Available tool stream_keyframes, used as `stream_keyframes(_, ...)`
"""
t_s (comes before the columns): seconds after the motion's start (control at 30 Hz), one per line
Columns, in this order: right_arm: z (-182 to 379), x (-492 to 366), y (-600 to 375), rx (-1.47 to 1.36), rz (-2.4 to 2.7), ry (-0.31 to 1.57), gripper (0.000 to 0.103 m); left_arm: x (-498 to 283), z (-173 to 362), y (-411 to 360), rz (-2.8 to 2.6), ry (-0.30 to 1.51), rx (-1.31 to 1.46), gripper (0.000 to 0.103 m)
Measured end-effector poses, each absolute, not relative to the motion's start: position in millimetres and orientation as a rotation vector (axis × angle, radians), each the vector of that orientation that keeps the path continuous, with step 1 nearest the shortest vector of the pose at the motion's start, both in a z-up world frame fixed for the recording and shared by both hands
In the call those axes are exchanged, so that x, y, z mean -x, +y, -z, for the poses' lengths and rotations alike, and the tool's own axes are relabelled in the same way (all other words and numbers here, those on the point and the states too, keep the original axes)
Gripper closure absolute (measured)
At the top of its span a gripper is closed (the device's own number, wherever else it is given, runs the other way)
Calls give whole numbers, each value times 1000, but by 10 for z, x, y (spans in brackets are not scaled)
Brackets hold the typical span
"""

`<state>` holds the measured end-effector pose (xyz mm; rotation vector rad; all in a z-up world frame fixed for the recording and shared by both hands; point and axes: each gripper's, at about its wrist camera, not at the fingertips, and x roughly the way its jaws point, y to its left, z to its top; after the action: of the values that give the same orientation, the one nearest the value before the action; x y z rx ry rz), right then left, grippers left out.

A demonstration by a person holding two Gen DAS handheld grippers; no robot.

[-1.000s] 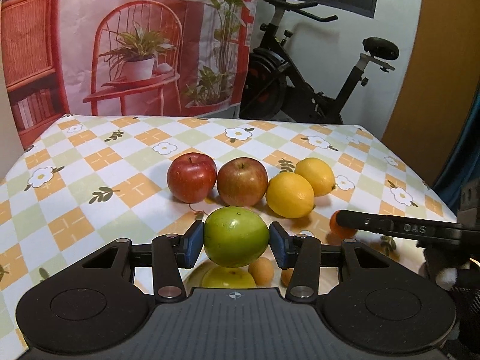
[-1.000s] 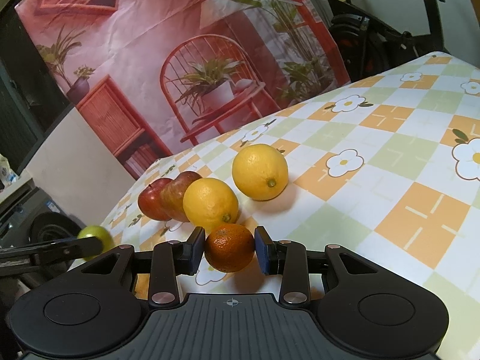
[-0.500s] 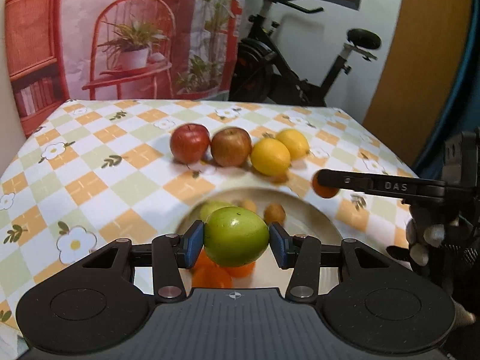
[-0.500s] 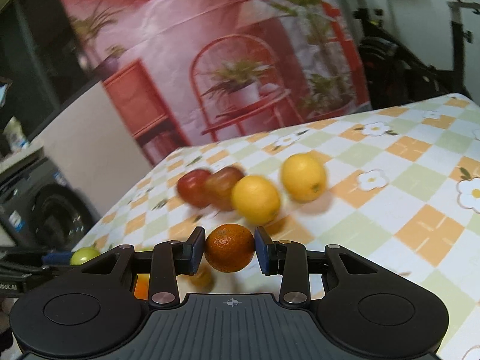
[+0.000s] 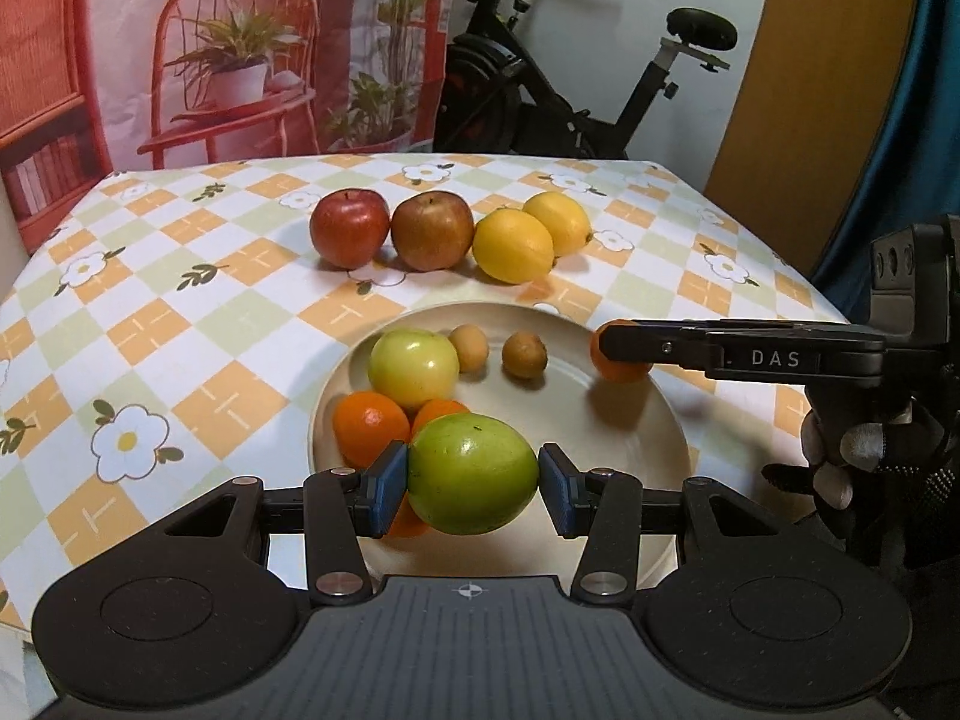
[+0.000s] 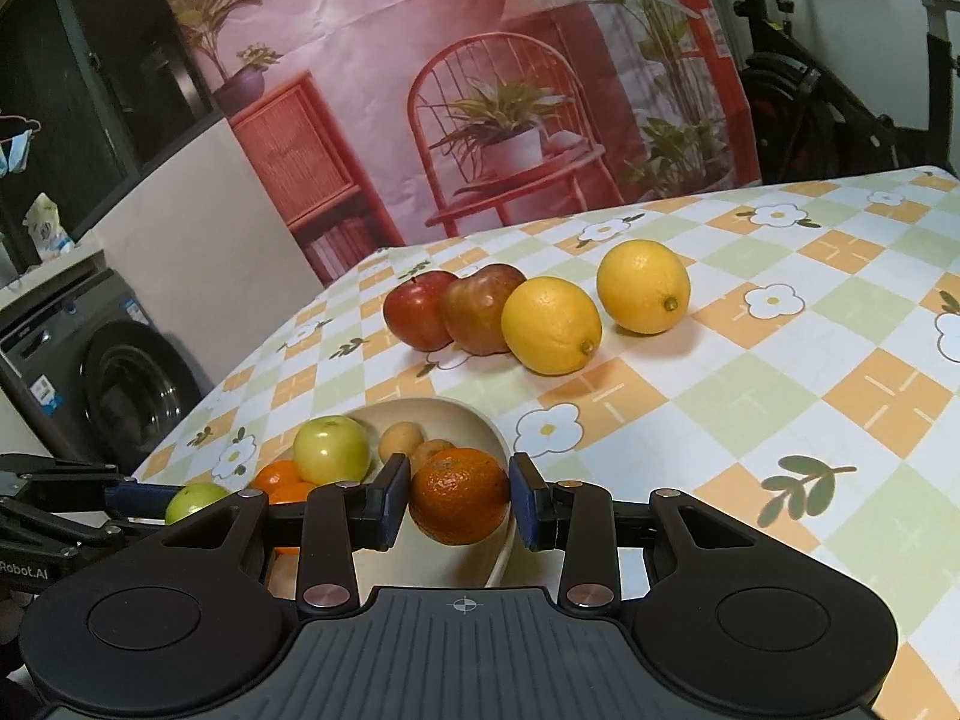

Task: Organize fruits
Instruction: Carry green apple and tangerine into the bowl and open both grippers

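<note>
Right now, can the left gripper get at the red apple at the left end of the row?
Probably not yet. The left gripper is shut on a green apple, so its jaws are full. The path past the plate to the red apple looks free.

A glossy green apple (image 5: pixel 472 482) sits clamped between blue gripper pads, held above the near part of a round cream ceramic plate (image 5: pixel 624 450). A small dimpled orange mandarin (image 6: pixel 459 504) is likewise pinched between blue pads, over the plate's right rim. On the plate lie a pale yellow-green apple (image 5: pixel 413 369), two orange mandarins (image 5: pixel 371 427) touching it, and two small tan-brown round fruits (image 5: pixel 524 354) set slightly apart. Beyond the plate, on the checked floral tablecloth (image 5: pixel 180 324), a row runs left to right: a shiny red apple (image 5: pixel 349 228), a duller red-brown apple (image 5: pixel 431 230) touching it, and two yellow lemons (image 5: pixel 513 245).
</note>
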<state>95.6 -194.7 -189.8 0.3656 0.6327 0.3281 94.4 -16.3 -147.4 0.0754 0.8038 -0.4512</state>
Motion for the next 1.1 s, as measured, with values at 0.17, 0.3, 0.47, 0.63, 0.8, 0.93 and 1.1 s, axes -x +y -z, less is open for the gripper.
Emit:
stream_keyframes(0.17,1905,-1009,-1915,-356,-337,624,70,-895,1483,-161,454,815,-84,53)
stream_keyframes(0.3,1913,-1039,-1896,-347,-342,620,70,-901,1488,-175,457,819,-92,53)
stream_keyframes(0.47,1920,-1050,-1911,-371,-345,624,68,-901,1491,-193,457,820,-104,53)
stream_keyframes(0.63,1917,-1042,-1907,-370,-357,622,67,-896,1491,-197,457,819,-104,53)
stream_keyframes(0.8,1919,-1040,-1934,-382,-349,620,67,-890,1482,-198,462,811,-106,53)
stream_keyframes(0.93,1919,-1030,-1993,-399,-330,619,67,-884,1464,-190,459,793,-103,53)
stream_keyframes(1.1,1883,-1009,-2047,-402,-315,605,67,-902,1400,-124,429,743,-73,53)
